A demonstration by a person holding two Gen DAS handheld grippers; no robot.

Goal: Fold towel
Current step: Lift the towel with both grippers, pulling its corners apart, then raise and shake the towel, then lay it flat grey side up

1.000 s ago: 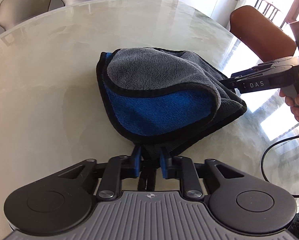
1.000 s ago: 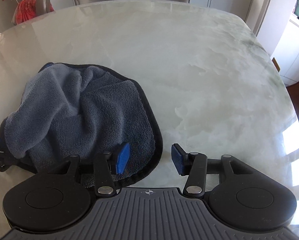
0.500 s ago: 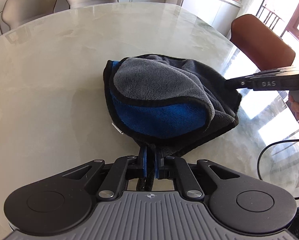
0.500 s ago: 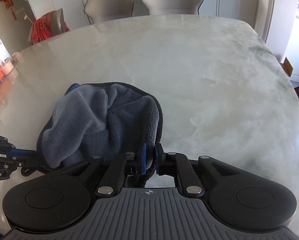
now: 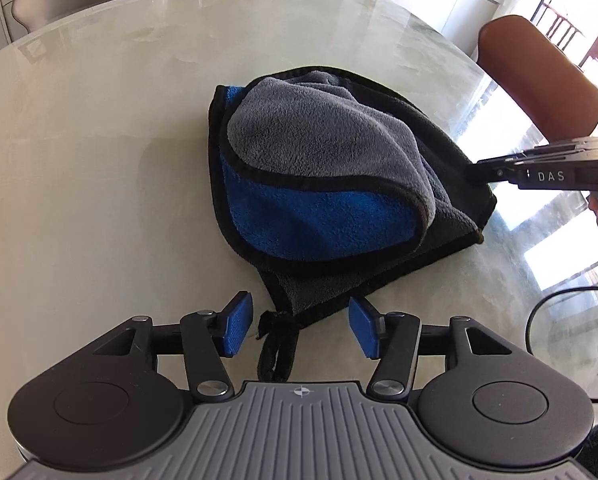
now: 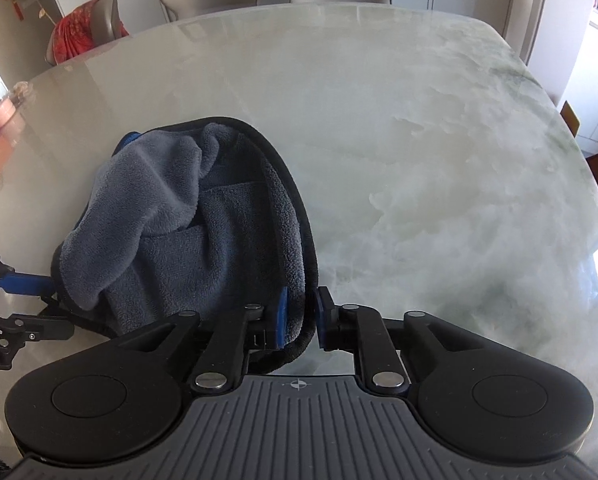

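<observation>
A: The left claw [image 5: 301, 328] is opening and has let go of the fluffy grey-and-blue towel with black edging [image 5: 323, 184]. The right claw [image 6: 301, 316] is opening too; the edge sits loose between its pads.

B: So that fold is down, bunched mid-frame on the shiny pale marble counter [image 6: 419, 140]. Chairs stand behind.

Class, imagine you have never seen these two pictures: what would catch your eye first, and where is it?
First, the bunched grey and blue towel with black trim, lying mid-table on the pale marble table. Next, the left gripper, its jaws opening around the towel's near corner. The right gripper straddles the towel's black edge, jaws opening too.
</observation>
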